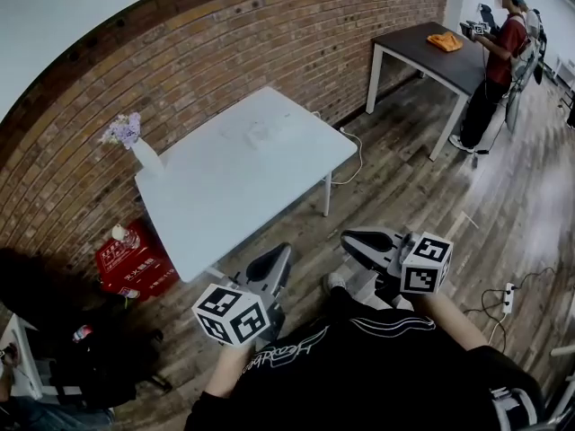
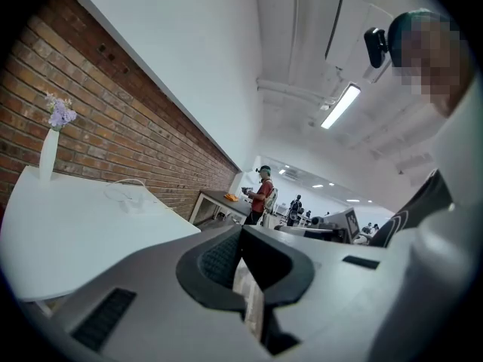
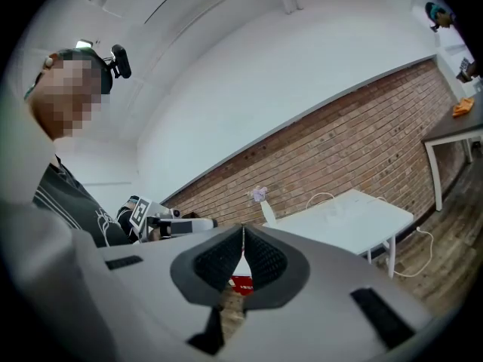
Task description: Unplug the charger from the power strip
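Pre-reach step: left gripper [image 1: 280,257] and right gripper [image 1: 352,239] both clenched empty, short of the white table [image 1: 225,196]; next probably needs jaws opened toward the white cable [image 3: 326,200] by its wall-side edge.

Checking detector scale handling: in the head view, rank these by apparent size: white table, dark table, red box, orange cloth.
1. white table, largest
2. dark table; it stands farther from the camera, so its true size may be closer to the white one's
3. red box, partly tucked beside the white table
4. orange cloth, smallest
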The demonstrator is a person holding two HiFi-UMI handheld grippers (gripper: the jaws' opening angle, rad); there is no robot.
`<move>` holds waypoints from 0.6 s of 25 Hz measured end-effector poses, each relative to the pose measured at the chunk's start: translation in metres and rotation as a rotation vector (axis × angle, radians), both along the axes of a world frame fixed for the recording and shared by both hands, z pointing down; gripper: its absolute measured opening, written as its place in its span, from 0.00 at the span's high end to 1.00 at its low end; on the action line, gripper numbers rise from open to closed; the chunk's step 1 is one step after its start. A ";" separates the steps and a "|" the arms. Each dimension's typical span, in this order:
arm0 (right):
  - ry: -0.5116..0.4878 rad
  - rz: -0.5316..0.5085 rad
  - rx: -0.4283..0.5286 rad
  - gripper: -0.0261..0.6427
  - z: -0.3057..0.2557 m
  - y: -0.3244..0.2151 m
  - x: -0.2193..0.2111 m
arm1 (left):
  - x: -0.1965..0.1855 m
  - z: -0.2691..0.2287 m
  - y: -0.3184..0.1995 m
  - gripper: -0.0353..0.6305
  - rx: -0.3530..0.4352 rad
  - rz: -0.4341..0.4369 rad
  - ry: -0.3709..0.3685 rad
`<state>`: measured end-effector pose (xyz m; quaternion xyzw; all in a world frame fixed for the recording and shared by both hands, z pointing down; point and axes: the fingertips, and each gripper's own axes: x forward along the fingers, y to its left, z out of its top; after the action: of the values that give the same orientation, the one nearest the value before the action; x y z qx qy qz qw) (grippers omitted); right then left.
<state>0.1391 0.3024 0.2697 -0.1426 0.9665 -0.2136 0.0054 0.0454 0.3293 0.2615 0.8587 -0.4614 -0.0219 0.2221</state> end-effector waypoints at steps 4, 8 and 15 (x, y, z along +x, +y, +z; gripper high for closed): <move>-0.003 0.014 -0.027 0.96 0.015 -0.025 0.003 | 0.001 0.013 -0.023 0.94 -0.027 -0.002 -0.011; -0.015 0.005 -0.068 0.96 0.031 -0.059 -0.009 | -0.015 0.030 -0.049 0.94 -0.077 -0.026 -0.033; -0.034 -0.027 -0.102 0.96 0.048 -0.162 -0.056 | -0.068 0.052 -0.132 0.94 -0.137 -0.107 -0.035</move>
<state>0.0835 0.1402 0.3172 -0.1261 0.9558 -0.2652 0.0118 -0.0227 0.1976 0.3133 0.8158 -0.5108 0.0129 0.2708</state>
